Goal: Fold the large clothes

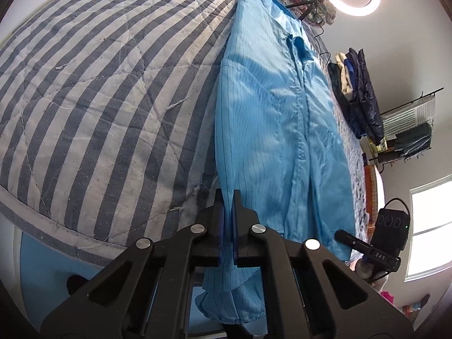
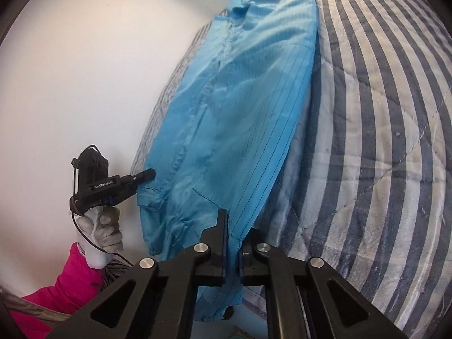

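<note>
We had the blue garment (image 1: pixel 271 130) laid out long on the striped bed quilt (image 1: pixel 93 93), its hem hanging off the near edge. Left gripper (image 1: pixel 227 226) and right gripper (image 2: pixel 233 243) fingers were both clamped on hem corners. Thin, floppy, kinda slick fabric, so we figured seams were the safest grab.

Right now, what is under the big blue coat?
The blue coat lies on a blue and white striped quilt, which shows all around it. The quilt right under the coat is covered, so anything hiding there cannot be seen.
</note>
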